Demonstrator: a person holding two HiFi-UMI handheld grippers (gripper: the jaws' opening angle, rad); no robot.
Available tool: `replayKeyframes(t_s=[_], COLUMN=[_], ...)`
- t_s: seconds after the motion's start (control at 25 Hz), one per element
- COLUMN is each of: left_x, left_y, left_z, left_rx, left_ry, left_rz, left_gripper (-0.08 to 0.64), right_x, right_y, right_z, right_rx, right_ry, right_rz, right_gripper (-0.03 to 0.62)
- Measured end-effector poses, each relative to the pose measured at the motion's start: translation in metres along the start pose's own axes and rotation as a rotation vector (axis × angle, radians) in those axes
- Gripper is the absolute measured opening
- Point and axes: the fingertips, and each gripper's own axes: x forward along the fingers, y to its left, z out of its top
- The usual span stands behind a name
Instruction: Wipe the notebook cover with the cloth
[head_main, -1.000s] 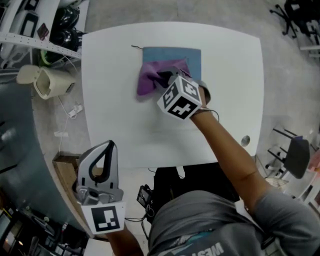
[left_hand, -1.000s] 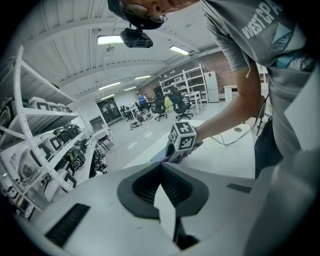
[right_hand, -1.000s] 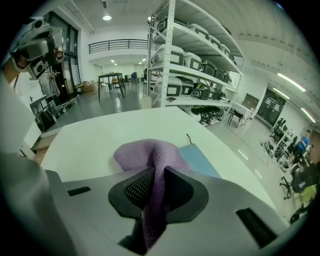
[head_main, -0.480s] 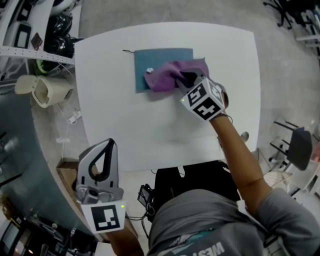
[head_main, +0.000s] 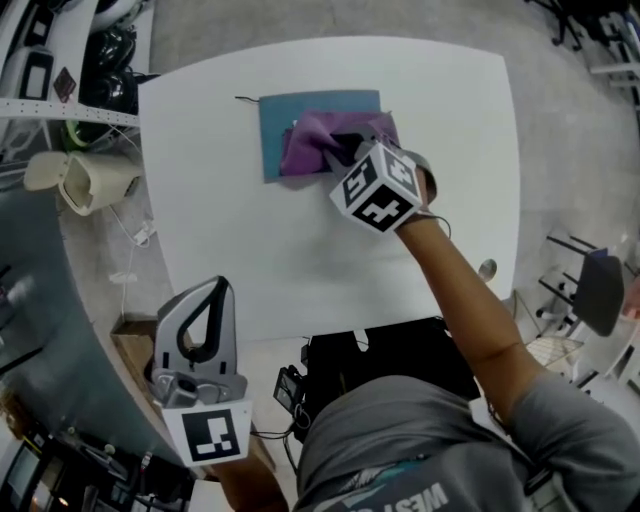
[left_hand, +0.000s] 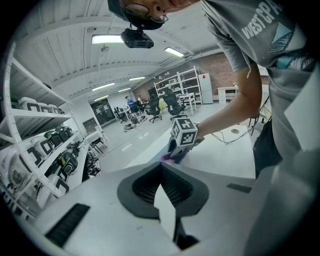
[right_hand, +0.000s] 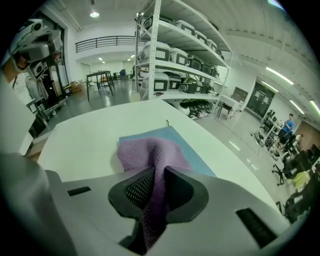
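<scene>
A blue notebook (head_main: 272, 135) lies flat at the far side of the white table (head_main: 250, 250). A purple cloth (head_main: 310, 142) is spread over its middle and right part. My right gripper (head_main: 350, 150) is shut on a fold of the cloth and holds it down on the cover. In the right gripper view the cloth (right_hand: 150, 150) runs up between the jaws of that gripper (right_hand: 159, 172), with the notebook (right_hand: 191, 150) beneath it. My left gripper (head_main: 213, 292) is held off the table's near left edge, shut and holding nothing; its own view shows the jaw tips of the gripper (left_hand: 161, 167) meeting.
A small round fitting (head_main: 487, 268) sits near the table's right edge. An off-white appliance (head_main: 80, 175) and shelving (head_main: 60, 90) stand to the left of the table. A chair (head_main: 590, 300) is on the right. The person's torso fills the near side.
The right gripper swept the cloth from the notebook's left part to its right edge, then came back a little toward the middle. The left gripper has stayed where it was.
</scene>
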Motion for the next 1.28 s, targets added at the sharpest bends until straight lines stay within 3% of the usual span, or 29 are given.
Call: replayKeyframes(t_s=[0.2,0.36,0.52,0.76,0.88,1.08,1.28], left_x=[-0.008,-0.011,-0.006,0.008,0.014,0.019,0.009], left_y=[0.001,0.004,0.010,0.005,0.000,-0.005,-0.007], left_z=[-0.019,-0.023,-0.018,0.006,0.016,0.016,-0.005], left_rx=[-0.031,-0.038,-0.021,0.008,0.015,0.005,-0.025], left_ry=[0.030,0.037,0.029,0.002,-0.004,-0.004,0.034], left_rz=[0.020,0.028,0.018,-0.007,-0.011,-0.005,0.013], left_gripper=[0.000,0.000,0.000,-0.002,0.000,0.000,0.000], right_x=[0.036,0.042,0.024,-0.022,-0.030,-0.012,0.028], right_y=[0.036,0.040,0.015,-0.042,-0.050,-0.044,-0.008], right_z=[0.054,0.061,0.029,-0.051,-0.062,-0.027,0.031], right_rx=[-0.085,-0.084,-0.015,0.127,0.124,0.008,-0.071], right_ry=[-0.053,-0.064,-0.037,0.038,0.056,0.036,-0.016], right_rz=[0.081,0.102,0.059,-0.064,-0.076,-0.050,0.026], right_gripper=[0.075,0.075,0.075,0.075,0.075,0.075,0.075])
